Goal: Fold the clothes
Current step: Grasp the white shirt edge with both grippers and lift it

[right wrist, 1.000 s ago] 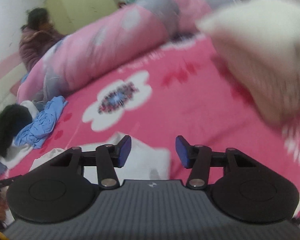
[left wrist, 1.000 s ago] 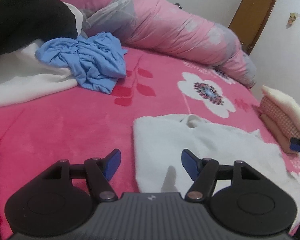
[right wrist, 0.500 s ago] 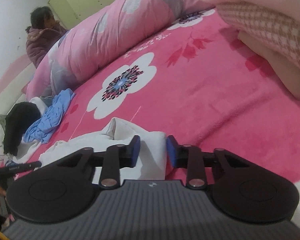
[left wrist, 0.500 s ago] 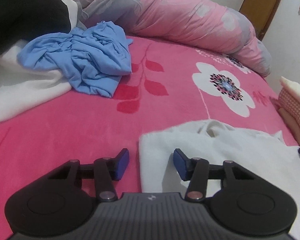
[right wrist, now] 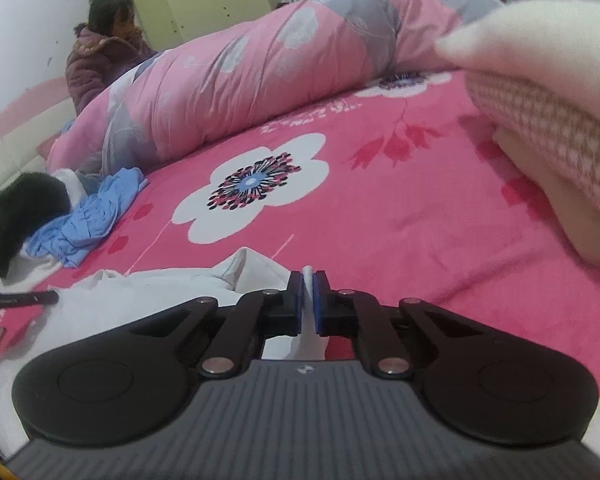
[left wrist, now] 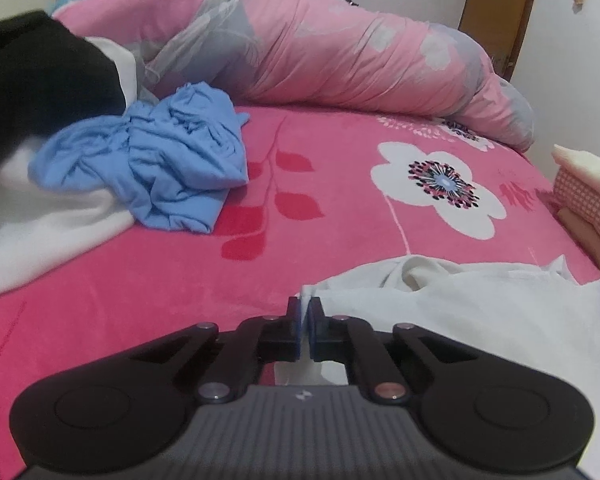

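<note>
Both grippers have just clenched on the flat white cotton garment (left wrist: 480,312) lying on the pink floral bed (left wrist: 180,280): left gripper (left wrist: 304,310) on one corner, right gripper (right wrist: 308,284) on another. A crumpled blue shirt (left wrist: 160,168) lies ahead-left; folded beige clothes (right wrist: 560,160) are stacked ahead-right.

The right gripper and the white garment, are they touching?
Touching. The right wrist view shows the right gripper, whose jaws have just been closing, pinching a fold of the white garment between its blue pads.

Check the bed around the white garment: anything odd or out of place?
Mostly the unfolded heap: a crumpled light-blue garment lies bunched on a white cloth beside a black one. The flat white garment has its neckline rumpled. Nothing is spilled or damaged.
</note>
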Demonstrator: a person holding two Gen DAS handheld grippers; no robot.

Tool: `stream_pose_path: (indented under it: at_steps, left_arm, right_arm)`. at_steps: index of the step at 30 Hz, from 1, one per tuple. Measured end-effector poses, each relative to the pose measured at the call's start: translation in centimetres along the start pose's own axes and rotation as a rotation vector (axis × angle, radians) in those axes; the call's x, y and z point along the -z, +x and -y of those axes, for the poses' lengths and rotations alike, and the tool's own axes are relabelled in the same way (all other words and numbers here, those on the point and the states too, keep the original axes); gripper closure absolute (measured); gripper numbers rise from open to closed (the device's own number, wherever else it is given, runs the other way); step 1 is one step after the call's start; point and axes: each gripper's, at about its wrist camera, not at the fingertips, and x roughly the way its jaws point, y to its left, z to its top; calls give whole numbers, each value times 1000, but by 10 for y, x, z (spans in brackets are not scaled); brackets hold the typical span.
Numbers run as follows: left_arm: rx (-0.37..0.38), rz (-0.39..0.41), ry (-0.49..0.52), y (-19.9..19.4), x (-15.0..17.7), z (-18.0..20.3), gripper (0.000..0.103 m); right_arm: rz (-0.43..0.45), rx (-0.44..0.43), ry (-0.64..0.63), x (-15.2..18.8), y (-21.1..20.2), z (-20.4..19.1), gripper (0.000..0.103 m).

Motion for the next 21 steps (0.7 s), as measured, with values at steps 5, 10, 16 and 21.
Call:
stream_pose_path:
  at_steps: [5,10,16,21]
  left_arm:
    - [-3,105,27,-23,-7,8,100]
    - [14,192,22,-41,-24,12,100]
    - [-13,178,16,-19,-34,8,100]
    - [-83,28,7,32,-17,-3,96]
  right_arm:
    - [67,23,-47,-8,-14,-10,101]
    - [151,34,-80,-24,-28,-18,102]
    - [183,25,-82,-46,-18,-9,102]
    - [57,12,-5,-33,41,16,102]
